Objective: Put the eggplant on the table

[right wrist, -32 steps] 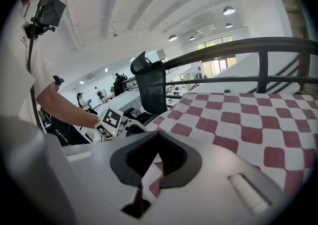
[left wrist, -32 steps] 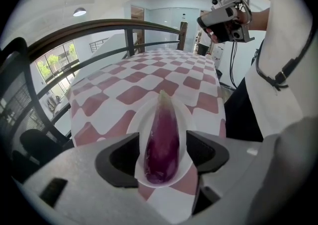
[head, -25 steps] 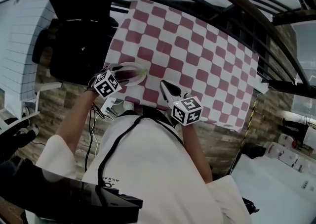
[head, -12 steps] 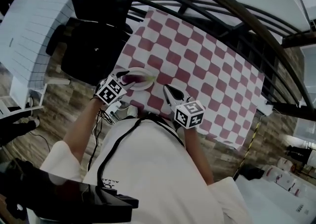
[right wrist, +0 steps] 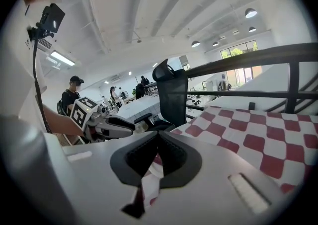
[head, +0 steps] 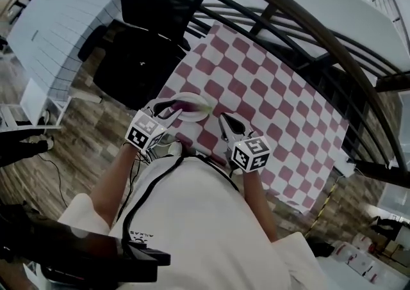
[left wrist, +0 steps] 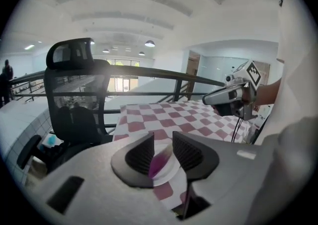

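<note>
Left gripper jaws closing on nothing (eggplant lying on plate beyond), right gripper jaws pressed together, empty

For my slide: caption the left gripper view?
Left gripper, jaws closing with the eggplant between them, over white plate; checkered table beyond.

The tablecloth is checked red and white, the plate is white, the eggplant is purple with a green stem end, the office chair is black, the floor is brown wood-grain planking, and the person's shirt is white with a black cord across it.
</note>
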Demonstrator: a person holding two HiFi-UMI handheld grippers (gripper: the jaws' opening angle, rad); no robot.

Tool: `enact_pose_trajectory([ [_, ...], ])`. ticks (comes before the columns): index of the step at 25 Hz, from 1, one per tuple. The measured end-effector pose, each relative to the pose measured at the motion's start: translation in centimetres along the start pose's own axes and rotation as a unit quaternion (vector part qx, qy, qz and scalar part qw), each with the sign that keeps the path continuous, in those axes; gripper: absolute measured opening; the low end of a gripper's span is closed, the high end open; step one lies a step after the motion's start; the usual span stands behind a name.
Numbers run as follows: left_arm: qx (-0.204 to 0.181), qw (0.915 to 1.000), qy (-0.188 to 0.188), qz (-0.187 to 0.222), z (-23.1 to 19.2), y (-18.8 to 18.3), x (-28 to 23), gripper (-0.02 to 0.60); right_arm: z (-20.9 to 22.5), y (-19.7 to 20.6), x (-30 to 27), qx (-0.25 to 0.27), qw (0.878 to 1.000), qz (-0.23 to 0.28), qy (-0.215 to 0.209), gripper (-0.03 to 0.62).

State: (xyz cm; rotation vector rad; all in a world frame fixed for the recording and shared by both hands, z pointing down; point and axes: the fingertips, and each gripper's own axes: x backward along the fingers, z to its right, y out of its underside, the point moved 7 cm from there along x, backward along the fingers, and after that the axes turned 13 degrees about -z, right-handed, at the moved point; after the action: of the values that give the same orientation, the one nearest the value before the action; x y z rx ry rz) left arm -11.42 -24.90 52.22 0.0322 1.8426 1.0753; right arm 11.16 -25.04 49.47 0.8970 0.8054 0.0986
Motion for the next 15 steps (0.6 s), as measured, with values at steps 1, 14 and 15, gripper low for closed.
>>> enact_pose_trajectory([
  [1,0.008,0.9999,-0.003,0.010,0.2,-0.1,0.5,0.122,-0.1,-0.2,0.1,0.005,1.000,0.003,-0.001,0.008],
  [14,0.061,0.9933,-0.018,0.097,3.1,-1.2,5.4,0.008,-1.7,-1.3,1.9,0.038,0.999,0.023,0.001,0.006],
  [15,0.067,0.9928,-0.017,0.098,3.1,-1.1,5.4,0.006,-1.7,-1.3,1.9,0.038,0.999,0.023,0.002,0.006],
])
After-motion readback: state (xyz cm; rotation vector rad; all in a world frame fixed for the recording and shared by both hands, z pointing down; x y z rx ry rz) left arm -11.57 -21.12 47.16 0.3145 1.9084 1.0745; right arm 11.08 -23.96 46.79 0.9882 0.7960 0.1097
